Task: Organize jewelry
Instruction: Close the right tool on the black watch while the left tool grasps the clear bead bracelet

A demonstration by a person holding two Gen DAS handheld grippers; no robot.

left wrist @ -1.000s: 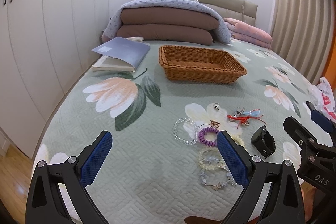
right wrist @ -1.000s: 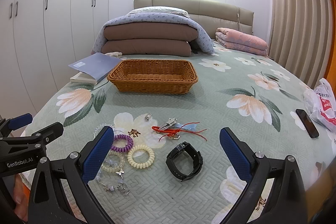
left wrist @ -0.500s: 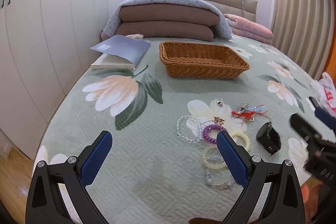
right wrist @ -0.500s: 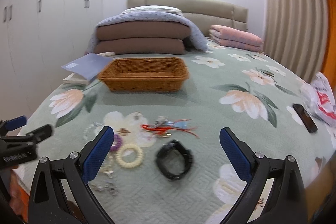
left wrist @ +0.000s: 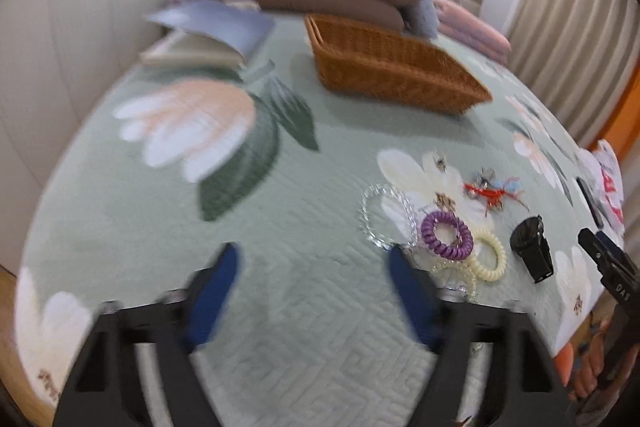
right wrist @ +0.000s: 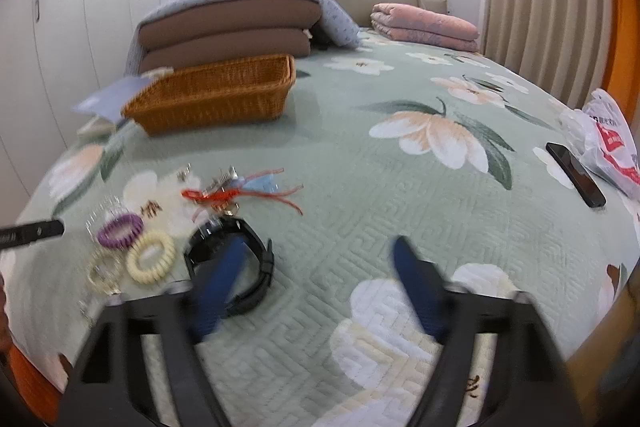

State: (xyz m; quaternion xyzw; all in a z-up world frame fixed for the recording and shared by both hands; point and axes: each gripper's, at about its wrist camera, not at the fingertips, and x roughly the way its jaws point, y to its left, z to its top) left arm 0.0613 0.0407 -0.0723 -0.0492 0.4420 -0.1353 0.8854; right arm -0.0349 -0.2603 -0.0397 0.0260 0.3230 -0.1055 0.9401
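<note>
While both jaws closing, empty, only right view shows phone [right wrist: 575,174] fully; left view, clear bracelet [left wrist: 382,217].

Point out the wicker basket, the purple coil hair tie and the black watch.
wicker basket [right wrist: 212,103], right wrist view, front wall.
purple coil hair tie [left wrist: 447,235], left wrist view, left side of coil.
black watch [left wrist: 529,238], left wrist view, watch body.

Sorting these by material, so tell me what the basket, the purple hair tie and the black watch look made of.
Basket: woven wicker or rattan, matte brown; the weave shows on its walls. Purple hair tie: probably plastic, slightly glossy, coiled like a phone cord. Black watch: strap looks like matte rubber or silicone, though blur leaves that open.
</note>
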